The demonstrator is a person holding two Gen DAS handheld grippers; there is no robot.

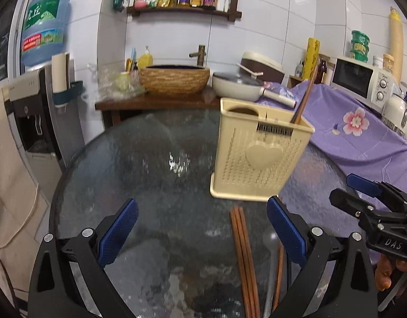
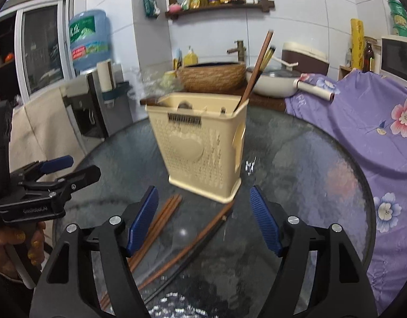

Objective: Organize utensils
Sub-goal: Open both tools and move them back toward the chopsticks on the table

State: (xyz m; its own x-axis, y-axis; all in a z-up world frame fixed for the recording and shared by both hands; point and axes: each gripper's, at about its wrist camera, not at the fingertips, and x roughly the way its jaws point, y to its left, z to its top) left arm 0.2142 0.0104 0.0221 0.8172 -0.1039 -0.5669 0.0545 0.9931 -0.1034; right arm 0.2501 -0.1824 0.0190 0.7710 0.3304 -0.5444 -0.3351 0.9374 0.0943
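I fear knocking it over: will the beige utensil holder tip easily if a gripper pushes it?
Probably yes. The utensil holder is tall on a small base, looks like light perforated plastic, and holds only one chopstick. On the glass table it may also slide.

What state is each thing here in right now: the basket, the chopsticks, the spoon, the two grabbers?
Utensil basket: upright on the glass table.
Chopstick in basket: leaning, tip up.
Loose chopsticks: lying flat.
Clear spoon: lying flat.
Left gripper: open, empty.
Right gripper: open, empty.
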